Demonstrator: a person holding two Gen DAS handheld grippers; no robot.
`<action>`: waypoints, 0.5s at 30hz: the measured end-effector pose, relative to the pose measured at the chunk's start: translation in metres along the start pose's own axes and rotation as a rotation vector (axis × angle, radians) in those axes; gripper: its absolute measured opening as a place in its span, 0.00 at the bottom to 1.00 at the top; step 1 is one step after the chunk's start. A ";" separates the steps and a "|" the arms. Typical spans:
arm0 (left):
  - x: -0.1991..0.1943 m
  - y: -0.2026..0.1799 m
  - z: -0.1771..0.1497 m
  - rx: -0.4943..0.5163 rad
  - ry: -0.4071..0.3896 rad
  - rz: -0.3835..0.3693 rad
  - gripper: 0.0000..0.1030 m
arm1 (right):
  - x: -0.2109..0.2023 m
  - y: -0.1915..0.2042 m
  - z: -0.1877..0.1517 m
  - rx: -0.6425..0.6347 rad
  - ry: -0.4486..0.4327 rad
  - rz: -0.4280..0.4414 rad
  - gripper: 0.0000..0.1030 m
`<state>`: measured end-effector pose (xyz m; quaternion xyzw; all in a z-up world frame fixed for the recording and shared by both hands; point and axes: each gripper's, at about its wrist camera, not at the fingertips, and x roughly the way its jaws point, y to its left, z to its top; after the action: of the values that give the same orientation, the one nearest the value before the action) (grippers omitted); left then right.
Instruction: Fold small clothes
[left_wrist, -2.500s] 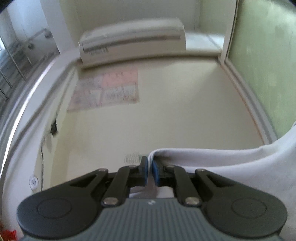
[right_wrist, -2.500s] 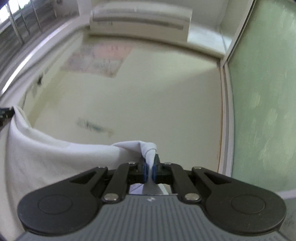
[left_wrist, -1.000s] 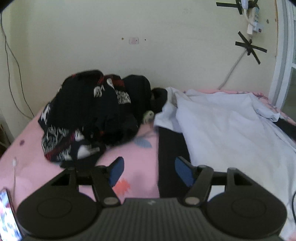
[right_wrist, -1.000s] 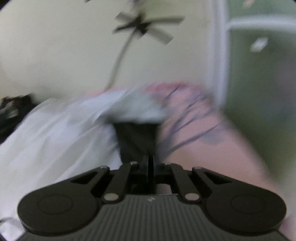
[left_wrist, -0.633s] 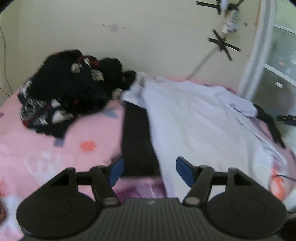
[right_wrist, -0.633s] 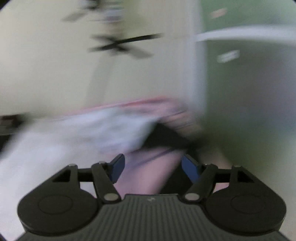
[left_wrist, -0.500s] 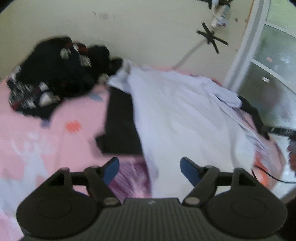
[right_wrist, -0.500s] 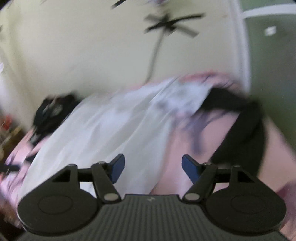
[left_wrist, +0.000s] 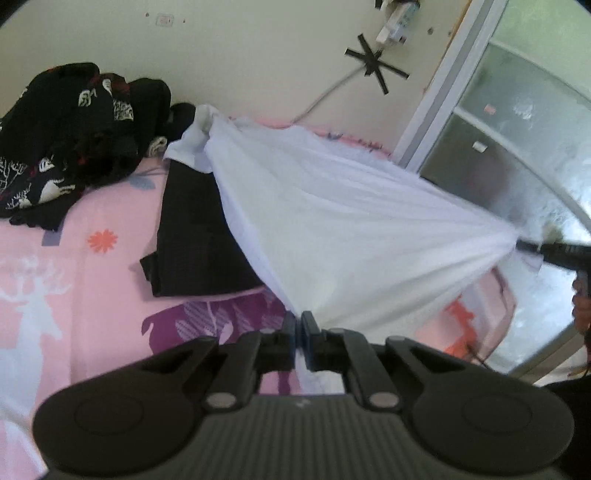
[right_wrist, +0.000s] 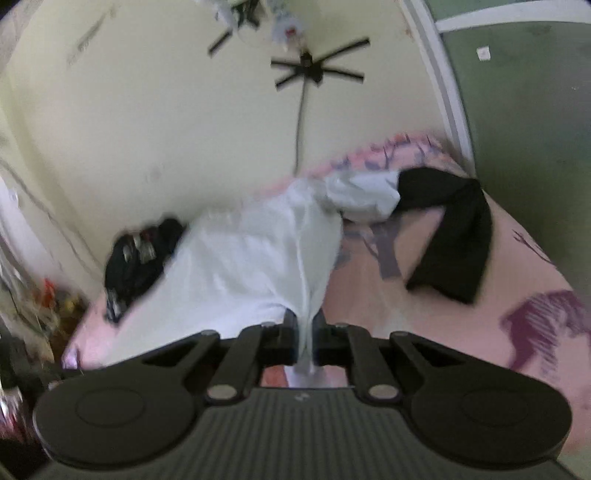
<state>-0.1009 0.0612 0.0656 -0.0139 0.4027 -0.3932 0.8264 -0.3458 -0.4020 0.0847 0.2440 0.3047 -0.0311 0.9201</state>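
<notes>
- Left gripper (left_wrist: 299, 326): jaws closed to a narrow slit, pinching the near edge of the white garment (left_wrist: 332, 221); the cloth rises straight out from between the fingertips.
- Right gripper (right_wrist: 304, 332): jaws drawn narrow on a gathered fold of the same white garment (right_wrist: 258, 258), which passes between the pads and hangs a little behind them.
- White garment: fans out ahead of the left jaws and to their right, pulled taut to a corner held by the right gripper (left_wrist: 554, 253), seen far right in the left wrist view; its far end lies on the bed by the wall.
- Black cloth (left_wrist: 195, 236): flat on the bed, ahead and left of the left jaws, partly under the white garment's left edge.
- Second black cloth (right_wrist: 454, 236): ahead and right of the right jaws, touching the white garment's far end.
- Dark patterned clothes pile (left_wrist: 70, 122): far ahead-left of the left jaws, against the wall.
- Pink printed bedsheet (left_wrist: 74, 266): beneath all items.
- Wall (left_wrist: 240, 55): beyond the bed, with black tape crosses (left_wrist: 376, 70) holding a cable.
- Frosted glass door (left_wrist: 517, 147): far right of the left jaws.
</notes>
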 end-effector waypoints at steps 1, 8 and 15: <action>0.001 -0.001 0.000 0.001 0.008 0.005 0.04 | 0.004 -0.001 -0.006 -0.027 0.057 -0.026 0.03; 0.019 0.025 -0.016 -0.071 0.083 0.099 0.29 | 0.041 -0.029 -0.028 -0.091 0.180 -0.314 0.57; -0.030 0.060 -0.003 -0.171 -0.141 0.213 0.41 | 0.068 0.074 0.034 -0.331 -0.030 -0.023 0.59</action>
<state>-0.0758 0.1233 0.0628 -0.0688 0.3749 -0.2656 0.8856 -0.2574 -0.3469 0.1008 0.0851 0.2948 0.0054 0.9517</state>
